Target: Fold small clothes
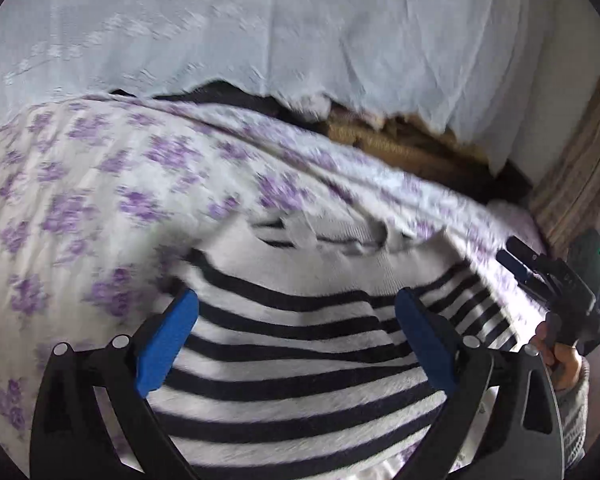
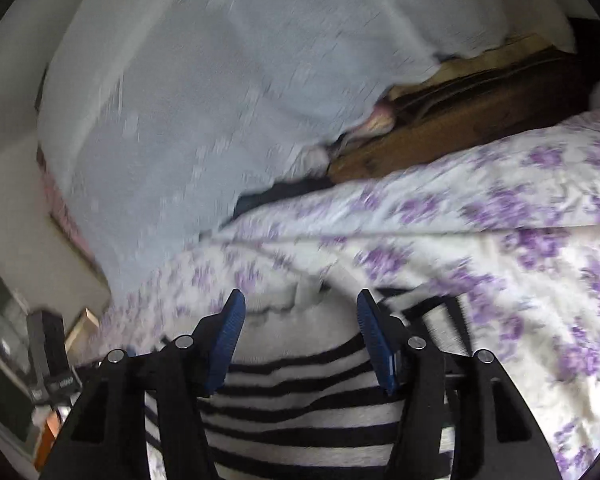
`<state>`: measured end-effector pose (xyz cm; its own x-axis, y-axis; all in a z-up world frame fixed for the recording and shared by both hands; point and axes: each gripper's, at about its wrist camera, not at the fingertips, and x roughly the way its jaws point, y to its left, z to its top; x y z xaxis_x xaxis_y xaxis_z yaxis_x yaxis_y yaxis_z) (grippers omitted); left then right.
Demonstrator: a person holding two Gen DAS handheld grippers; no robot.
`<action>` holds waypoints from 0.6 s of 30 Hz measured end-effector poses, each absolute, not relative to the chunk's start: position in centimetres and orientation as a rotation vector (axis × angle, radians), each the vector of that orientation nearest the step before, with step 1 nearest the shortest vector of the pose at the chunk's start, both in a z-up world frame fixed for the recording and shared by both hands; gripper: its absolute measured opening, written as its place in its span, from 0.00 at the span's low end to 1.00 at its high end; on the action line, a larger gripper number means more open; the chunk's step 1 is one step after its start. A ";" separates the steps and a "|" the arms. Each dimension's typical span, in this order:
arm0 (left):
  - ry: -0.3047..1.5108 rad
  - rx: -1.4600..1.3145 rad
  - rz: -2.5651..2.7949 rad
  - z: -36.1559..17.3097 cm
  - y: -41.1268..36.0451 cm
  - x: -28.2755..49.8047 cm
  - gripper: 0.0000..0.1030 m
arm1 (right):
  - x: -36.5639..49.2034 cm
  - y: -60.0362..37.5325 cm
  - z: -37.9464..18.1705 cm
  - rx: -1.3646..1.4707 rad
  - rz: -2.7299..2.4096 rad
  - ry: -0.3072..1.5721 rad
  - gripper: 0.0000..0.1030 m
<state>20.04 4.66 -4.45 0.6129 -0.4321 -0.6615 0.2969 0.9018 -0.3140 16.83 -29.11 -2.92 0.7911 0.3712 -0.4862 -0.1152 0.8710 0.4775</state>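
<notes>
A small black-and-white striped top (image 1: 300, 344) lies on a bed sheet with purple flowers (image 1: 80, 184). Its plain white upper part with a ruffled edge (image 1: 332, 240) points away from me. My left gripper (image 1: 296, 316) is open and empty, its blue pads above the stripes. My right gripper (image 2: 300, 320) is open and empty over the same top (image 2: 300, 412), near its white part. The right gripper also shows in the left wrist view (image 1: 512, 256) at the right edge, held by a hand.
A pale blue cloth (image 1: 260, 32) hangs behind the bed and also fills the upper left of the right wrist view (image 2: 180, 100). A brown wooden board (image 2: 440, 136) lies between cloth and floral sheet (image 2: 520, 240). A striped surface (image 1: 576, 176) stands at the far right.
</notes>
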 end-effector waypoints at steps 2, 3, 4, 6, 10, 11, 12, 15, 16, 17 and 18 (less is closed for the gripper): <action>0.863 -0.144 -0.366 -5.5 2.9 21.8 0.93 | 18.0 -27.5 -3.5 0.392 0.262 0.661 0.57; 0.883 -0.136 -0.335 -6.0 2.6 22.5 0.93 | 19.2 -26.9 -4.4 0.374 0.236 0.702 0.57; 0.927 -0.116 -0.278 -7.2 2.3 24.1 0.93 | 20.4 -26.9 -5.2 0.367 0.198 0.748 0.56; 0.961 -0.080 -0.179 -9.0 2.7 25.7 0.93 | 22.2 -28.2 -7.1 0.359 0.099 0.798 0.46; 0.891 0.038 -0.136 -10.7 2.1 25.5 0.93 | 22.4 -32.4 -9.0 0.560 0.098 0.788 0.16; 0.853 0.097 -0.108 -10.3 1.5 24.9 0.93 | 21.8 -32.7 -8.6 0.555 0.089 0.749 0.17; 0.808 0.145 -0.061 -10.0 1.1 24.1 0.93 | 21.4 -32.6 -8.3 0.548 0.066 0.727 0.25; 0.724 0.141 -0.112 -8.1 1.1 21.8 0.92 | 18.7 -30.8 -5.7 0.433 0.104 0.641 0.28; 0.712 0.098 -0.186 -7.3 1.2 20.9 0.93 | 17.9 -29.6 -4.9 0.398 0.137 0.623 0.30; 0.705 0.065 -0.235 -6.6 1.2 20.2 0.93 | 17.4 -28.4 -4.3 0.372 0.161 0.610 0.37; 0.707 0.051 -0.259 -6.3 1.1 19.7 0.93 | 17.0 -26.6 -4.1 0.330 0.197 0.618 0.40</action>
